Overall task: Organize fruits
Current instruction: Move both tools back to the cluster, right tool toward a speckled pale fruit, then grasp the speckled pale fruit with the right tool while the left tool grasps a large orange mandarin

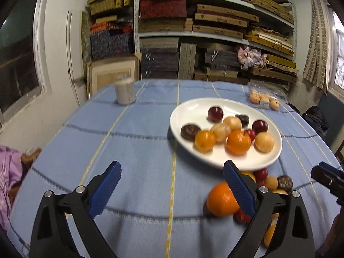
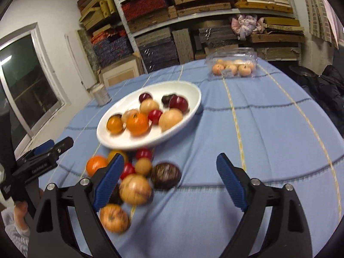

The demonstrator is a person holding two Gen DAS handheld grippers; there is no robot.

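Observation:
A white oval plate on the blue cloth holds several oranges, tan fruits and dark plums. A loose heap of fruit lies on the cloth in front of it: an orange, a tan fruit, a dark brown fruit and small red ones. My left gripper is open and empty, its right finger over the loose orange. My right gripper is open and empty, its left finger over the heap.
A clear plastic box of tan fruits sits at the table's far right. A white jar stands at the far left. Shelves of stacked boxes stand behind the table. A window is on the left wall.

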